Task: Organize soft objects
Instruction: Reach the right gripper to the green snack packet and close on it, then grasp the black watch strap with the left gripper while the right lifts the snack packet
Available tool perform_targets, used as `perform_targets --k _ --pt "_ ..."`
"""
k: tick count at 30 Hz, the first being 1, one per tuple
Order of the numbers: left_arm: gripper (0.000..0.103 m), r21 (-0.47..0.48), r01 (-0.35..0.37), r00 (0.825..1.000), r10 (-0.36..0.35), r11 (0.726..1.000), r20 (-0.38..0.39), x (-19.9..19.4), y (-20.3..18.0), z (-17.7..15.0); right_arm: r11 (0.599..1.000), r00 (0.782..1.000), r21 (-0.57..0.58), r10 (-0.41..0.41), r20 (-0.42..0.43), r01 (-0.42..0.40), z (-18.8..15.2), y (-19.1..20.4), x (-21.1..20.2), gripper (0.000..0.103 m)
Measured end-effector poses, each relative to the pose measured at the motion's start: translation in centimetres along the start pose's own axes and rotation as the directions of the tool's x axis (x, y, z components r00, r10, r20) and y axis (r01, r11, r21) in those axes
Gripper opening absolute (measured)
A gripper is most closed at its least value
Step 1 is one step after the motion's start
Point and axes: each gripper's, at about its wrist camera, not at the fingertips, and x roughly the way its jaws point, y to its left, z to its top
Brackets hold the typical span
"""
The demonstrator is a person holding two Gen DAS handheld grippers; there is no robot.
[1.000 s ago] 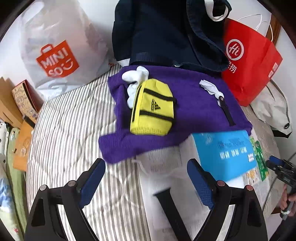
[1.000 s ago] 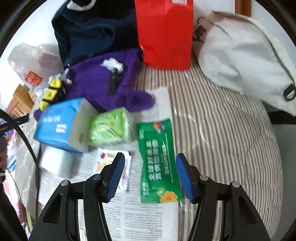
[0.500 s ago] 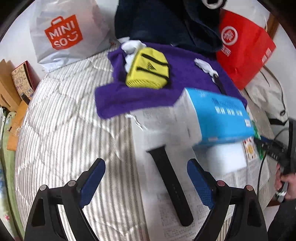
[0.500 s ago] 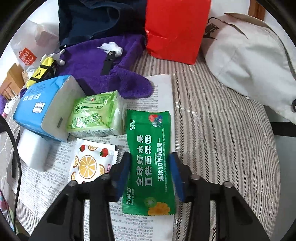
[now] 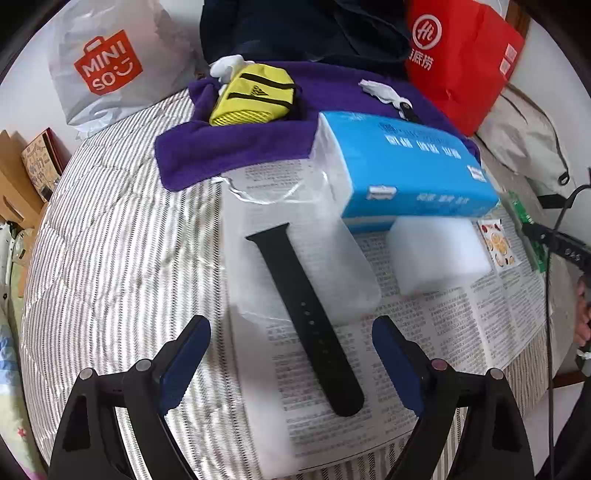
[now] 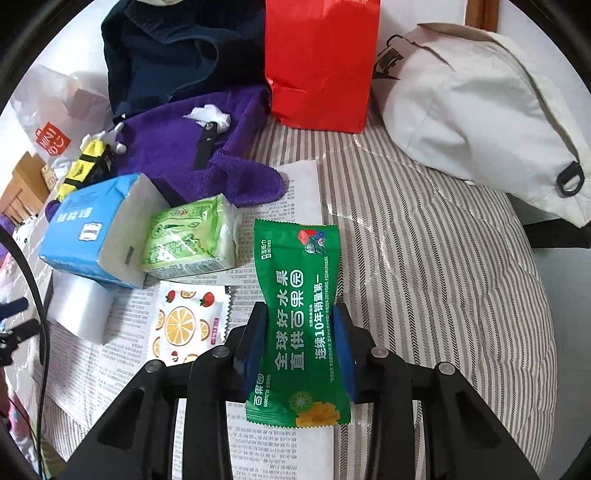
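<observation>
Right gripper [image 6: 300, 334] is closing on the green wet-wipe pack [image 6: 298, 317], pads pinching its middle so the wrapper waists in; the pack lies lengthwise on the newspaper [image 6: 122, 332] spread over the striped bed [image 6: 443, 277]. Just left of it sits the fruit-print sachet [image 6: 186, 325], close to the gripper's left finger but not touching. Above that, the light-green tissue pack [image 6: 192, 236] lies against the open end of the blue tissue box [image 6: 92, 229], w/ a white foam block [image 6: 83, 310] tucked under the box's near side. Behind: purple towel [image 6: 192, 158] w/ a crumpled white tissue on it, yellow pouch [image 6: 88, 162] at its left edge, red paper bag [image 6: 321, 62] standing upright, cream cloth bag [image 6: 480, 110] slumped at the right.

Left gripper [image 5: 291, 354] hangs wide open, nothing between the fingers. Below it the black watch strap [image 5: 306, 317] lies diagonally across a clear plastic bag [image 5: 295, 229] and the newspaper, its near end running between the fingertips. The foam block and blue box sit right of the strap, well clear of the open fingers. A white MINISO bag [image 5: 110, 62] leans at the bed's far left; dark-blue clothing [image 5: 303, 29] is heaped behind the towel. A cable and part of a hand show at the right edge.
</observation>
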Motion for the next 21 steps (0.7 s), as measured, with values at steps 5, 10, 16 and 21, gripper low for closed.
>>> perform_targets --k 5,10,16,21 --pt "0.078 0.051 -0.078 0.997 0.078 0.996 -0.009 1.5 -1.5 -0.3 1.000 1.000 0.007 0.015 0.020 -0.015 -0.5 0.0 -1.3 0.035" --pt "0.046 0.023 -0.069 0.997 0.068 0.997 0.028 0.6 -0.4 -0.4 1.000 0.999 0.001 0.024 0.025 -0.024 -0.9 0.4 -1.9 0.035" --pt "0.025 -0.032 -0.001 1.000 0.002 0.999 0.028 -0.3 2.3 -0.4 0.999 0.999 -0.002 0.039 0.036 -0.039 -1.2 0.9 -2.6 0.035" --pt "0.027 -0.034 0.015 1.000 -0.014 0.999 0.023 0.0 2.3 -0.4 0.997 0.996 -0.015 0.071 0.047 -0.070 -1.3 1.8 -3.2 0.035"
